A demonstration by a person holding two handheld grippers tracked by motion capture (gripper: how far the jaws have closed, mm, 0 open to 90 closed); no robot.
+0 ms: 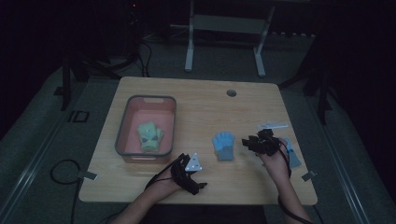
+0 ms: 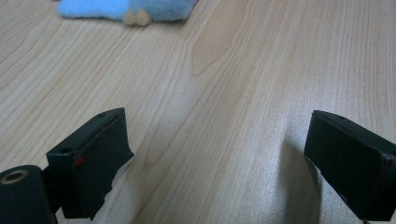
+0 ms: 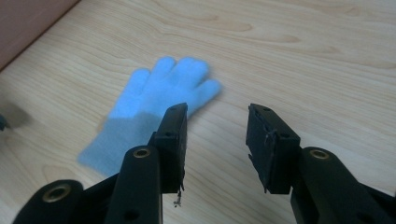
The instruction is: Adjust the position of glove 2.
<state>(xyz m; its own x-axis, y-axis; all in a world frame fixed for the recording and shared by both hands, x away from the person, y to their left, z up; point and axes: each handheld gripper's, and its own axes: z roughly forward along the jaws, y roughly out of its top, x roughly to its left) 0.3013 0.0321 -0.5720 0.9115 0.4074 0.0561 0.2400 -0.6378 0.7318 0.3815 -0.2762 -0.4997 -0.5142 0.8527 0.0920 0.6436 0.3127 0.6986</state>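
Both grippers empty: left gripper [image 1: 201,185] spread wide, right gripper [image 3: 216,122] parted just beside blue glove [image 3: 154,105]

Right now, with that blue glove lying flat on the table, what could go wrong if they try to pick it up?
The blue glove lies flat on the table, so the open right gripper might scrape the wood or pinch only a finger of it, leaving it to dangle or slip.

Carrying it to the pink bin, it could catch on the rim, or land badly on the green gloves already inside.

The open left gripper rests nearby and could get bumped.
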